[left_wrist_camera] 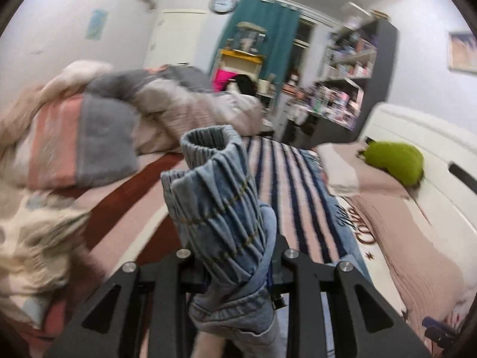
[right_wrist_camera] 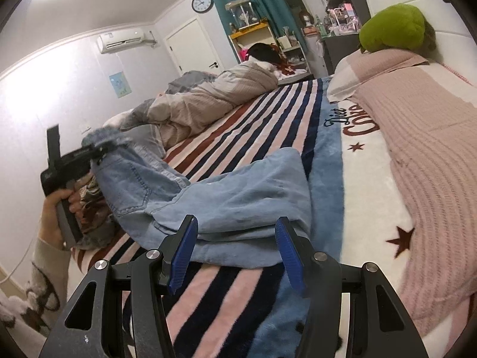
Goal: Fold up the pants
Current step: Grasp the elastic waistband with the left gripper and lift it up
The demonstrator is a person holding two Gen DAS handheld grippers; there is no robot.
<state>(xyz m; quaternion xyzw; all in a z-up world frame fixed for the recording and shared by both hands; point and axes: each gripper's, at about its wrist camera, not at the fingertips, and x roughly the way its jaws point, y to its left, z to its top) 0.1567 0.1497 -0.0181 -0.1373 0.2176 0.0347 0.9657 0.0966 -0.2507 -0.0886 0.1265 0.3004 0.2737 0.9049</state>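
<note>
Light blue denim pants [right_wrist_camera: 226,197] lie on the striped blanket of a bed, legs toward the right gripper. My left gripper [left_wrist_camera: 235,271] is shut on the gathered elastic waistband [left_wrist_camera: 214,185] and holds it lifted off the bed. It also shows in the right wrist view [right_wrist_camera: 98,150], gripping the waistband at the far left. My right gripper [right_wrist_camera: 235,253] is open, its blue pads [right_wrist_camera: 186,256] just above the near edge of a pant leg, holding nothing.
A striped blanket [right_wrist_camera: 244,113] covers the bed. A person lies under a beige quilt [right_wrist_camera: 214,92] at the far side. A pink knitted throw [right_wrist_camera: 432,161] and a green plush toy [right_wrist_camera: 393,26] sit at right. Shelves and a desk stand beyond.
</note>
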